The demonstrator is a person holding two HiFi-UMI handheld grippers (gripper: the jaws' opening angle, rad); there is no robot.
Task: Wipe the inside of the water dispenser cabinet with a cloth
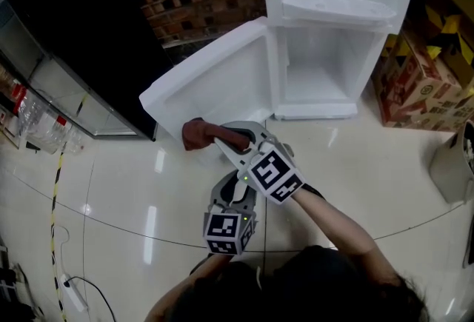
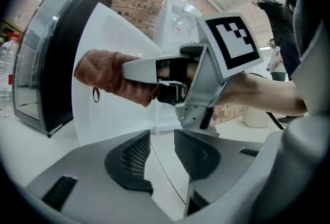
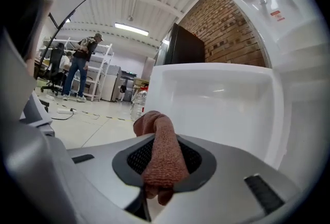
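Head view: brown cloth (image 1: pixel 198 134) sits by the swung-open cabinet door (image 1: pixel 222 76), pinched fast in the right gripper (image 1: pixel 238 143), apparently staged for wiping. Left gripper (image 1: pixel 234 191) waits behind, jaws parted, empty. Water dispenser cabinet (image 1: pixel 326 80), further right, not yet reached.

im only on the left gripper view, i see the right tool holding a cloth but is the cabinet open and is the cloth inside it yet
Observer: The head view shows the cabinet open, with its door swung out to the left.
Operator: ok and the cloth
Observer: The cloth is outside, low down by the door's bottom edge and not in the cabinet.
Operator: is the grip ok
Observer: In the right gripper view the cloth is pinched between the pads of the right tool, with a folded end sticking out ahead.
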